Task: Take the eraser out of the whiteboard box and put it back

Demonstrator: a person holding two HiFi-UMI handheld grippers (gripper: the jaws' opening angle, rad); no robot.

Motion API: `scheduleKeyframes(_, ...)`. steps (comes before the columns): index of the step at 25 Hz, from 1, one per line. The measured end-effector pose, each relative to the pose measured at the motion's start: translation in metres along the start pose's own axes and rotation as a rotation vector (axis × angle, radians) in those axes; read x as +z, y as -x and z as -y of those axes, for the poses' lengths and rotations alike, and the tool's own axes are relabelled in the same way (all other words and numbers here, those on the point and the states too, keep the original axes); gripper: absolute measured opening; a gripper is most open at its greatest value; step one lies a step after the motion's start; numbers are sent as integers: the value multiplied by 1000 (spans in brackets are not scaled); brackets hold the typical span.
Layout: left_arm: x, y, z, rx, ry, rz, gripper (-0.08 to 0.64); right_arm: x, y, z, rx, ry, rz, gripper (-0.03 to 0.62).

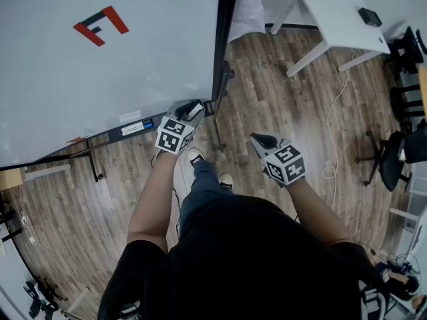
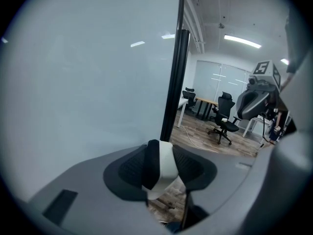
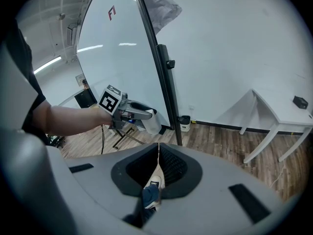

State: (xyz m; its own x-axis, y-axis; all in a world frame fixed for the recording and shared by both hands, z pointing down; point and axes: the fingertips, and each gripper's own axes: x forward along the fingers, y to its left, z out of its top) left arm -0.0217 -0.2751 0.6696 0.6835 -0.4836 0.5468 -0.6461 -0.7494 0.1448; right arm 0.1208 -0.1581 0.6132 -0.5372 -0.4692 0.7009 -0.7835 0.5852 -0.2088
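Note:
The eraser point(image 2: 165, 164), white with a black felt side, is clamped between the jaws of my left gripper point(image 2: 157, 173). In the head view that left gripper point(image 1: 194, 108) is at the whiteboard's point(image 1: 100, 65) lower right corner, just right of the dark whiteboard box point(image 1: 131, 129) on its bottom edge. The right gripper view shows the eraser point(image 3: 149, 122) sticking out of the left gripper beside the board's black frame. My right gripper point(image 1: 261, 139) is held over the wooden floor, off to the right. It point(image 3: 157, 166) is shut with nothing in it.
The whiteboard's black side post point(image 1: 223, 39) and stand legs point(image 1: 217, 129) are right beside the left gripper. A white table point(image 1: 340, 12) stands at the back right, black office chairs point(image 1: 393, 155) at the right, and a cable point(image 1: 335, 105) runs across the floor.

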Motion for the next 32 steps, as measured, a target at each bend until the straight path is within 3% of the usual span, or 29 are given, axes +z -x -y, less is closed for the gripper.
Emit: scheduleKeyframes(32, 34, 39, 16, 46, -52, 43, 160, 1, 30, -12, -3, 34, 54, 2)
